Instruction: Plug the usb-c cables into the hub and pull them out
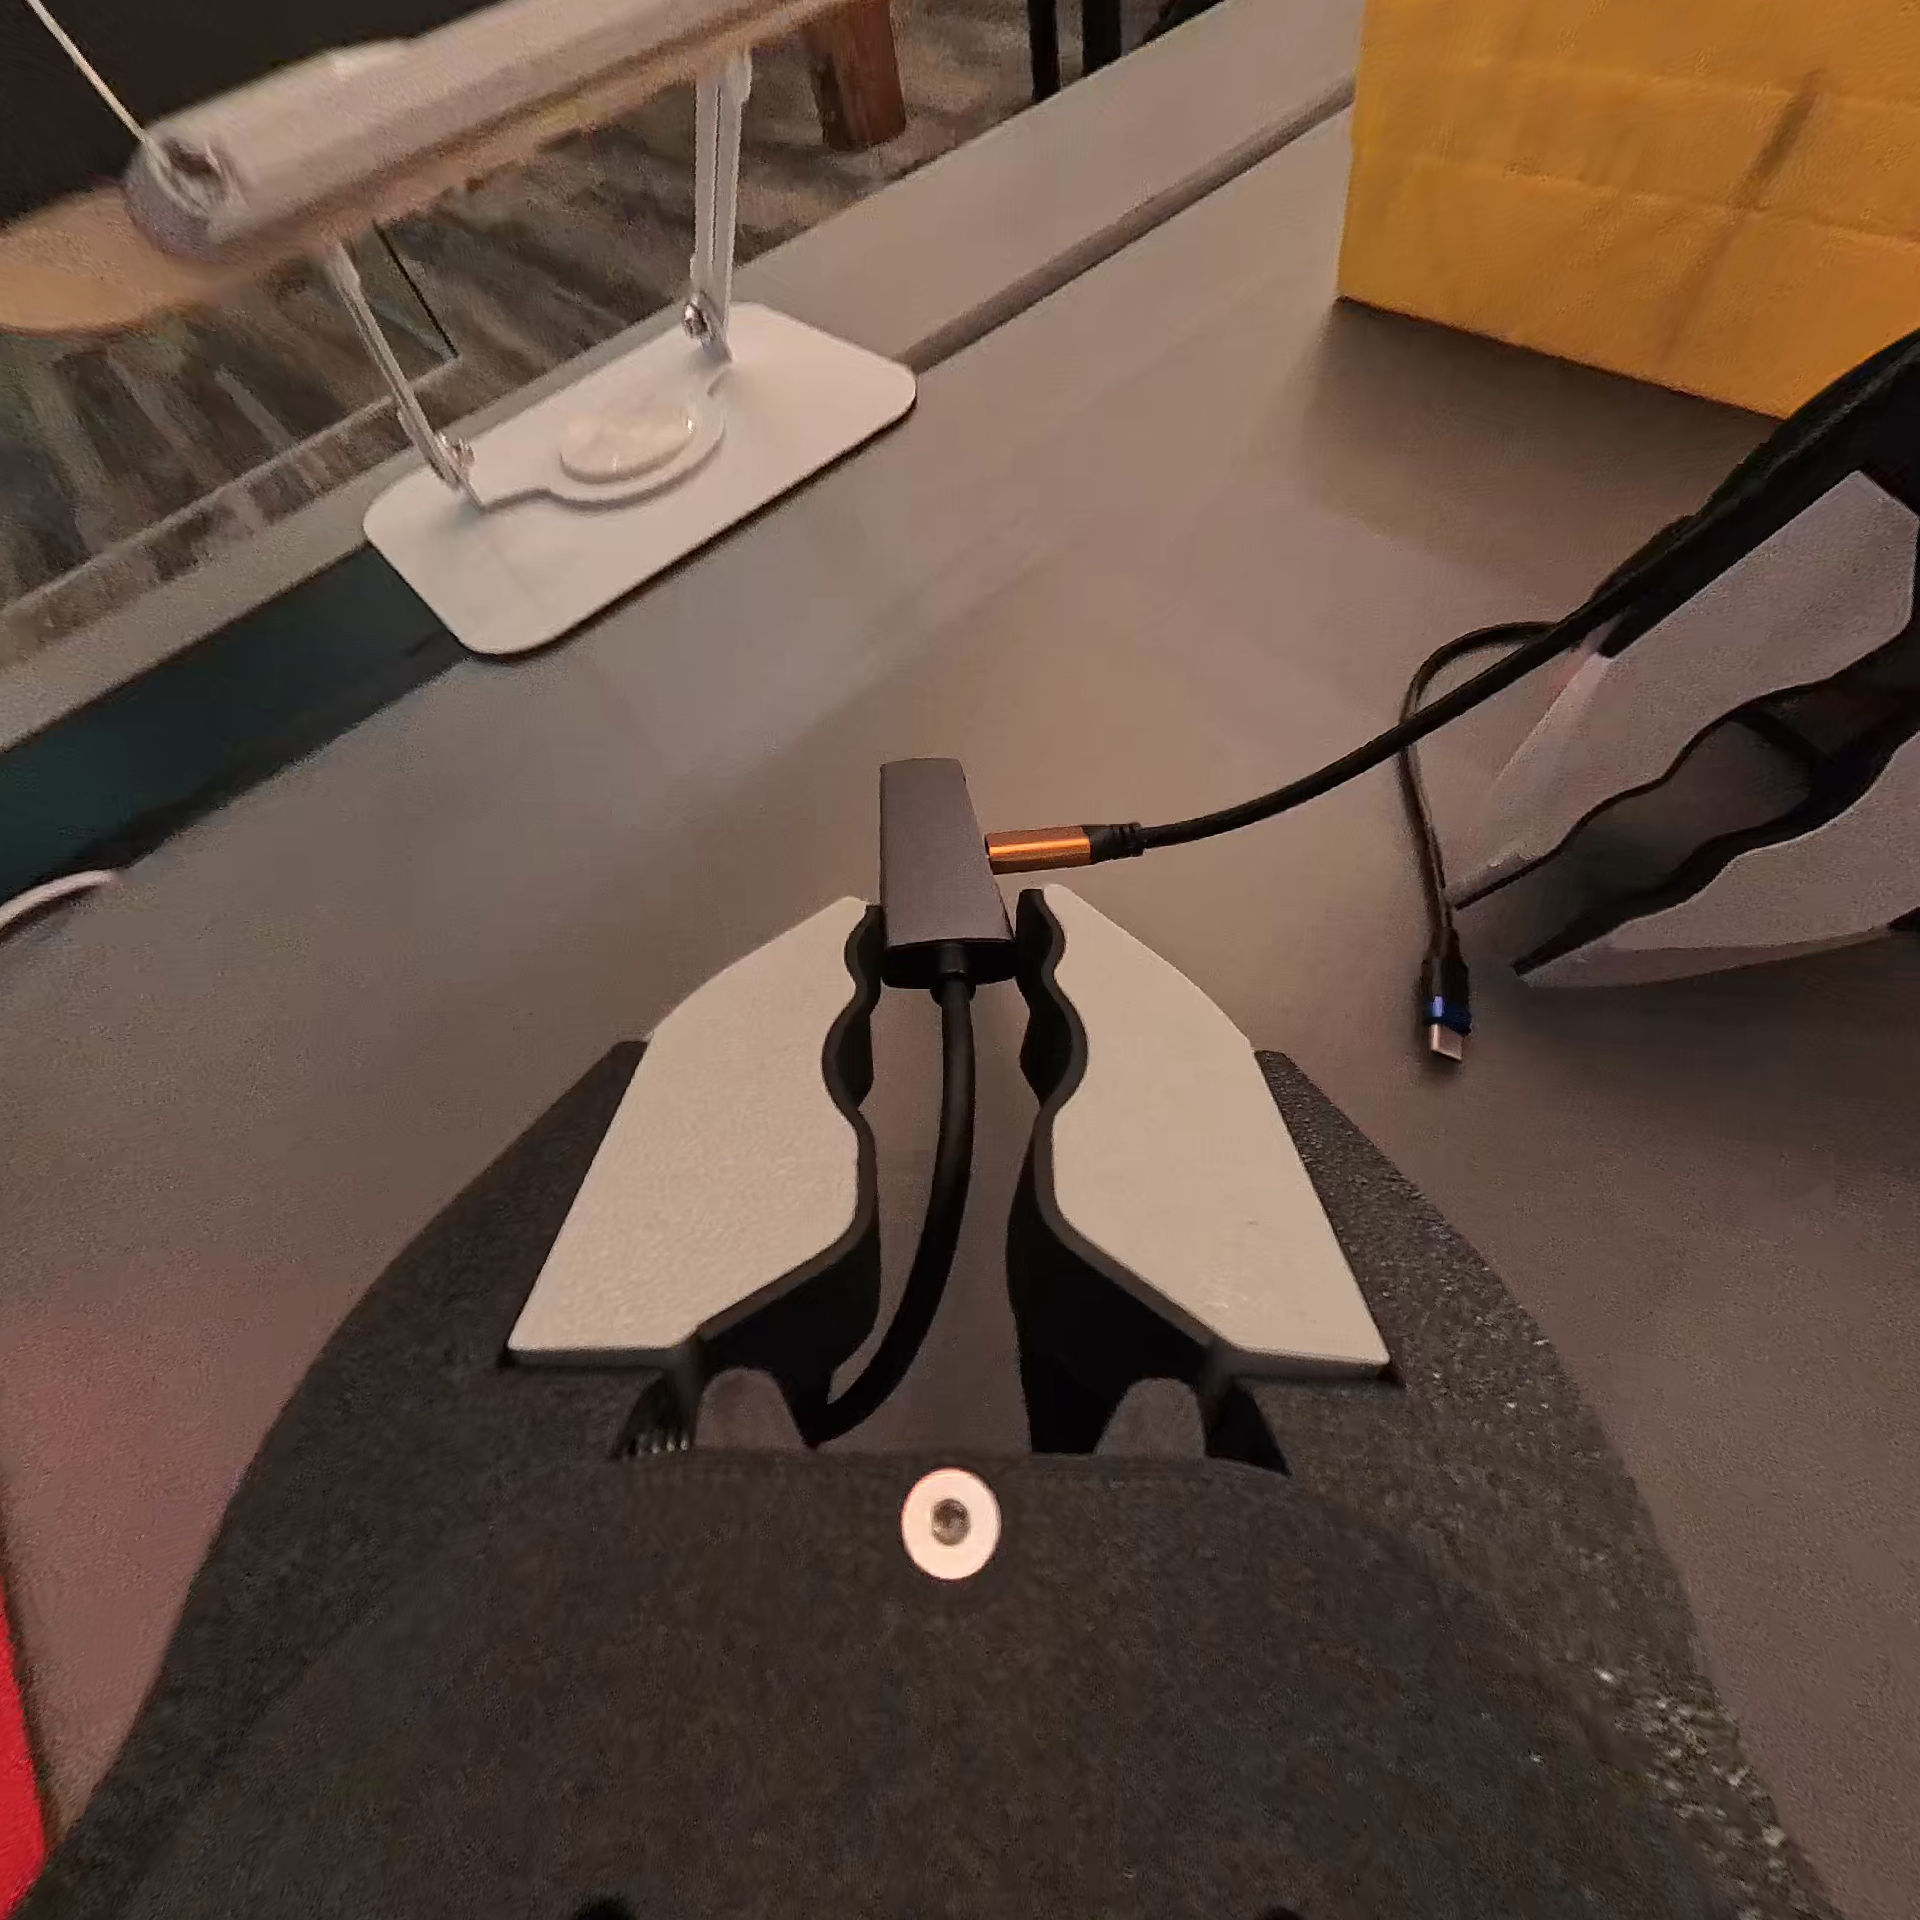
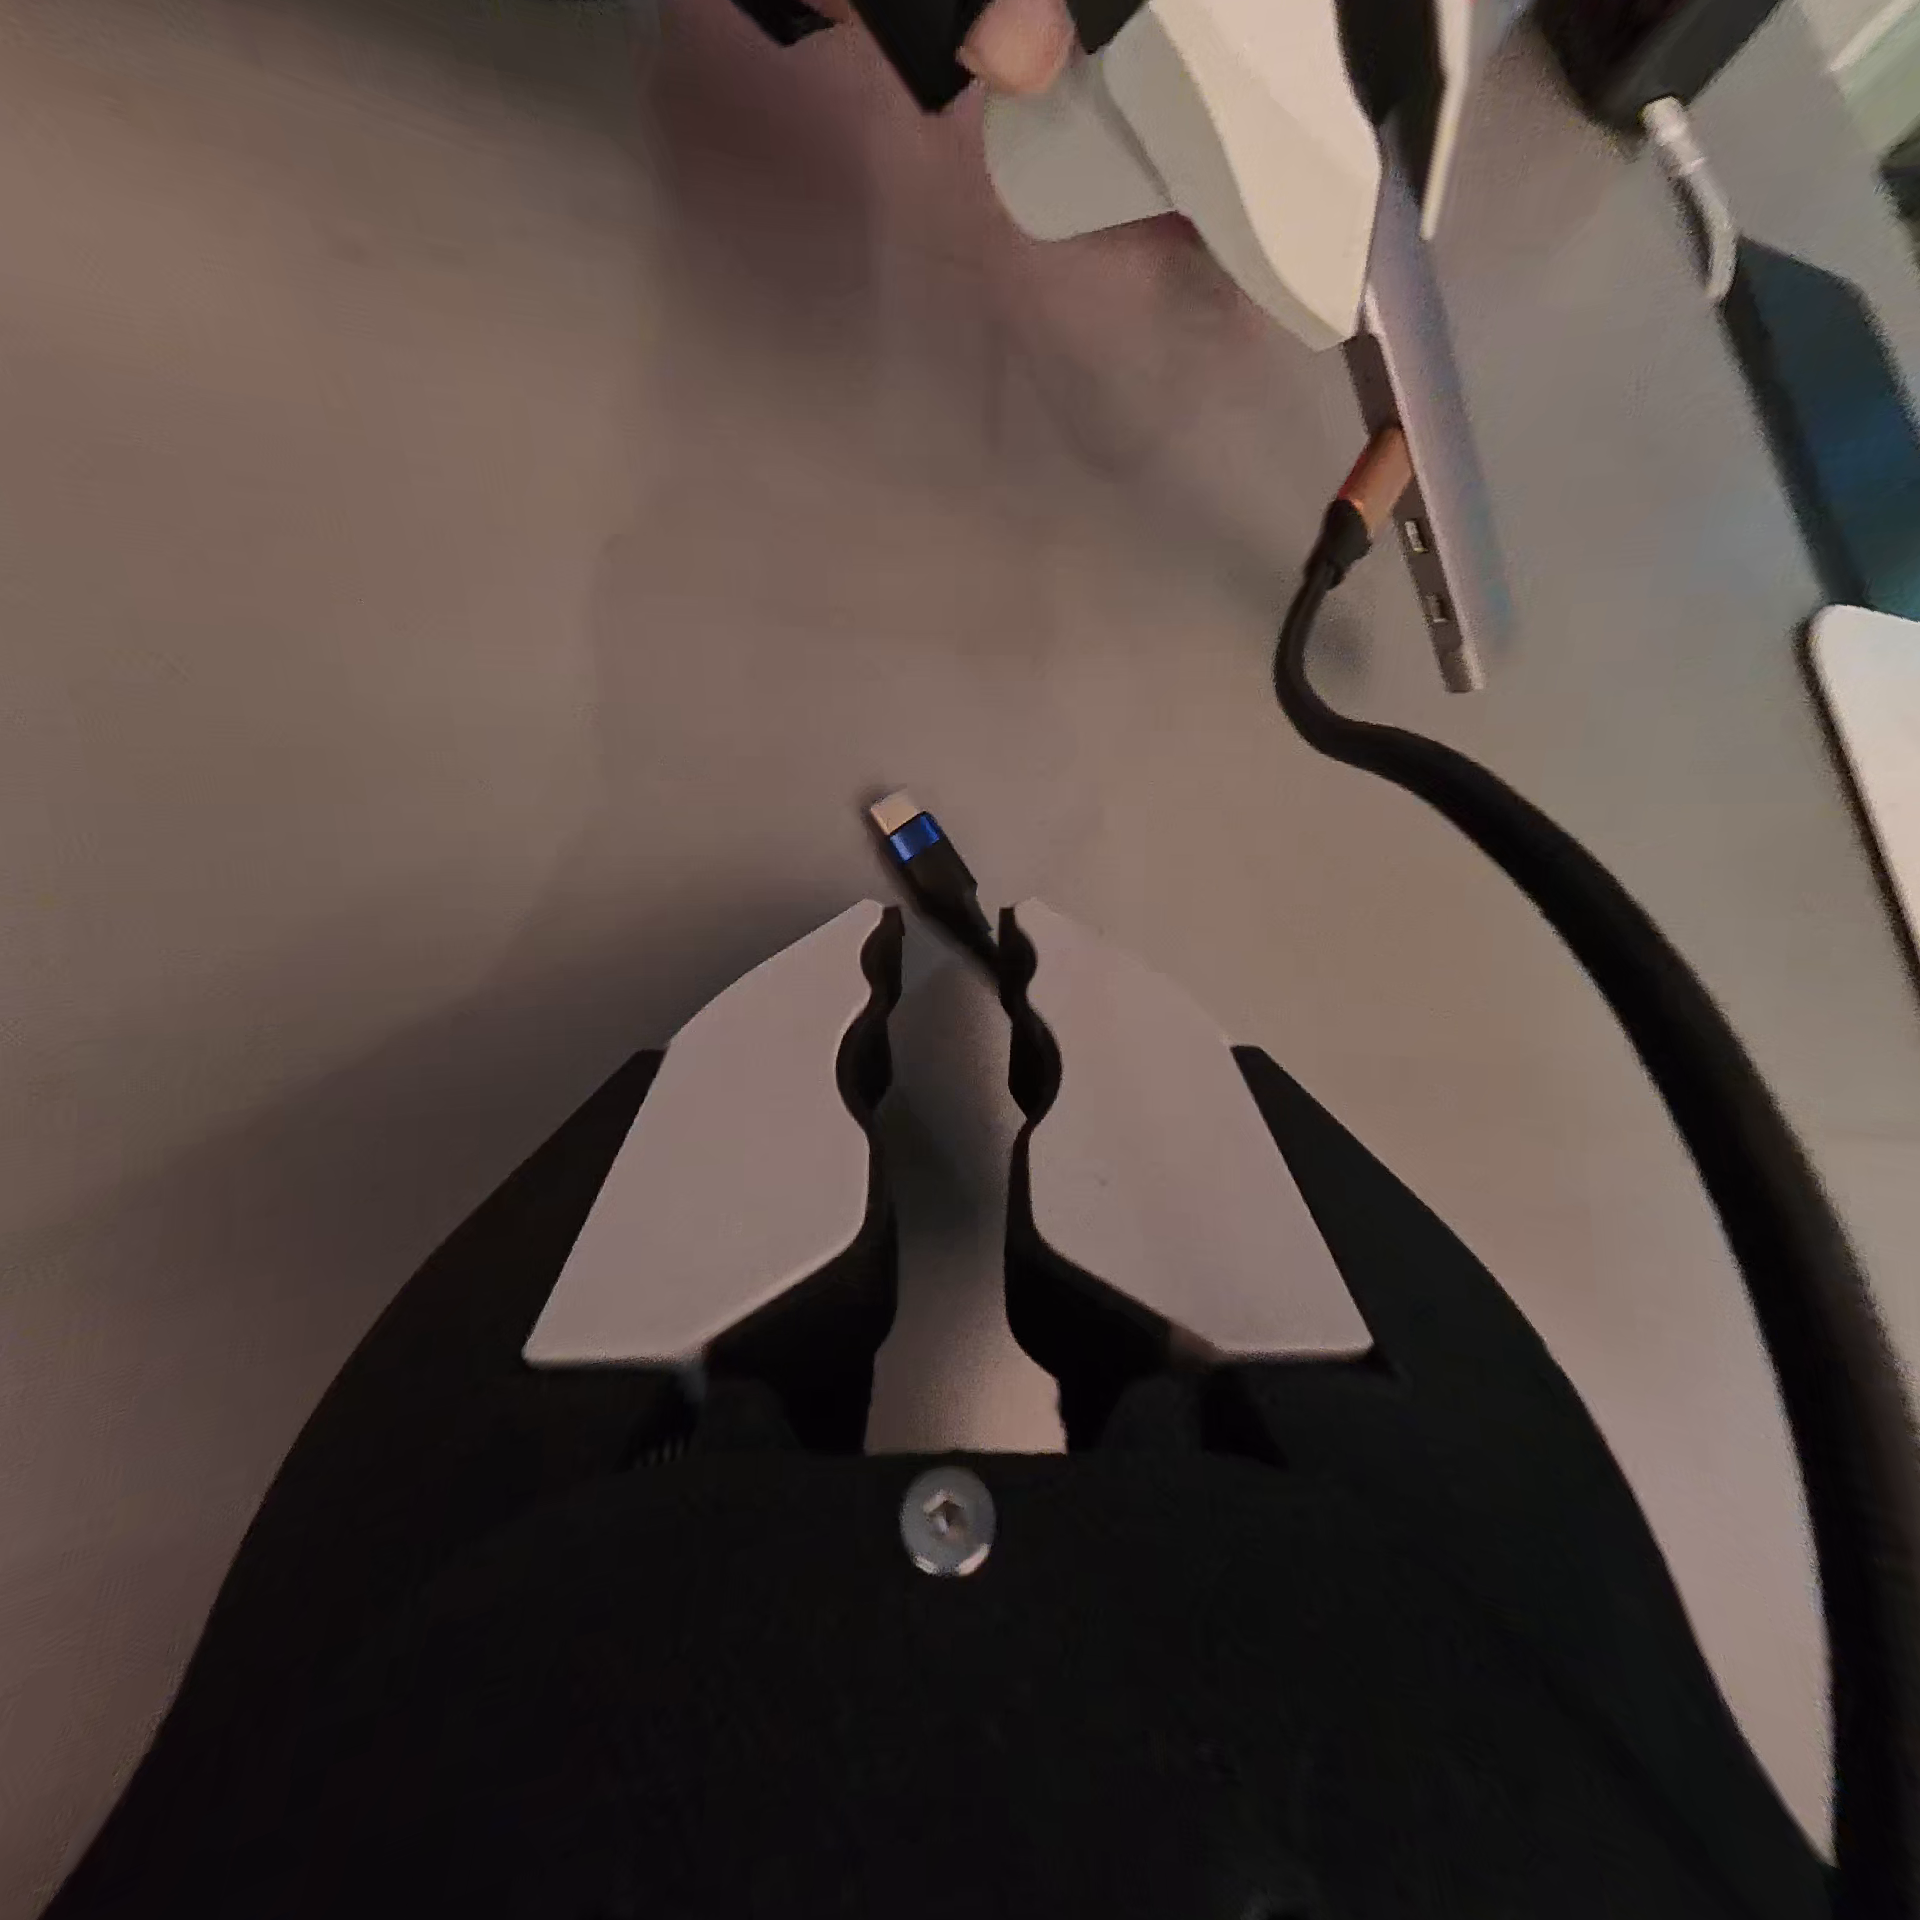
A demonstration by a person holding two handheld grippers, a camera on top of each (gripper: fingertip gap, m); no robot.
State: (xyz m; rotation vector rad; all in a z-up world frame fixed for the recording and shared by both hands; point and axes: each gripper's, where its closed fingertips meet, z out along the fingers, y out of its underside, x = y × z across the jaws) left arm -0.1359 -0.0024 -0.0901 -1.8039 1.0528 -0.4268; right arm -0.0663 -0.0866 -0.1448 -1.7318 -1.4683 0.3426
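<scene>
The left claw (image 1: 948, 914) is clamped on the near end of the slim dark grey metal hub (image 1: 940, 862), whose own short black lead (image 1: 925, 1195) curves back between the two pale fingers. The hub points away from the camera, held just above the grey table (image 1: 1039, 582). A black braided cable with an orange metal plug (image 1: 1039, 847) is seated in the hub's right side, and the cable runs off to the right toward the right claw (image 1: 1496, 935), whose fingers hang at the edge of the left wrist view (whether that cable touches them there, I cannot tell).

A second, thinner black cable with a blue-ringed plug (image 1: 1446, 1013) lies loose on the table, unplugged, just beside the right claw's tips. In the right wrist view the same blue-ringed plug (image 2: 909, 836) lies just ahead of the right claw (image 2: 948, 925); its cable passes against the inner edge of the right-hand finger, and the jaws stand narrowly apart with table showing between them, gripping nothing.

Farther off in that view the hub (image 2: 1439, 499) appears pale and blurred, with the orange plug (image 2: 1371, 483) in its side port.

At the back of the table stand a white folding metal stand (image 1: 644, 478) and a yellow cardboard box (image 1: 1621, 187).
</scene>
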